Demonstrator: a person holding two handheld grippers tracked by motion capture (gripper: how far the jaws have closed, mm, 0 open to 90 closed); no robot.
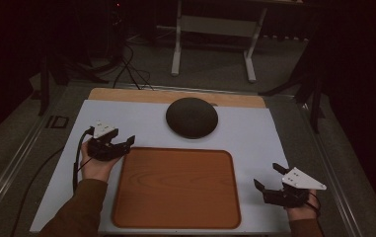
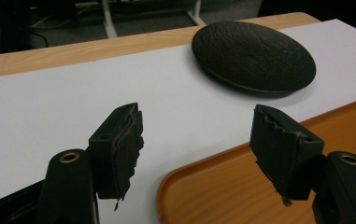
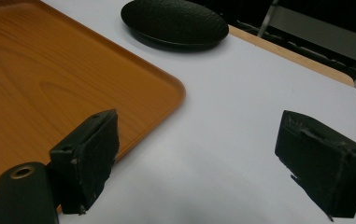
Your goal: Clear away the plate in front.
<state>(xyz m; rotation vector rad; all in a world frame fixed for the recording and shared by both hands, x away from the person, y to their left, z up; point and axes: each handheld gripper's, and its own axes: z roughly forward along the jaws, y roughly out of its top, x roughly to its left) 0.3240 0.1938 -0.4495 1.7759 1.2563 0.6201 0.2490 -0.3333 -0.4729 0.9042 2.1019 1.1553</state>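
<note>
An orange-brown wooden tray [image 1: 175,187] lies bare on the white sheet at the table's front middle. Behind it rests a black, rough-surfaced domed dish [image 1: 191,117], apparently face down. My left gripper [image 1: 129,143] hovers at the tray's far-left corner, open, with nothing between its jaws. In the left gripper view the gripper [image 2: 196,109] looks past the tray's corner [image 2: 241,186] toward the dish [image 2: 254,55]. My right gripper [image 1: 267,175] is open and empty over the sheet just right of the tray. The right gripper view has the gripper [image 3: 199,116], the tray [image 3: 49,70] and the dish [image 3: 174,21].
The white sheet [image 1: 254,133] covers most of a wooden tabletop [image 1: 126,94], whose bare strip runs along the far edge. Beyond stand a white table frame [image 1: 178,49] and cables [image 1: 131,69] on the floor. Metal rails [image 1: 22,148] flank the table.
</note>
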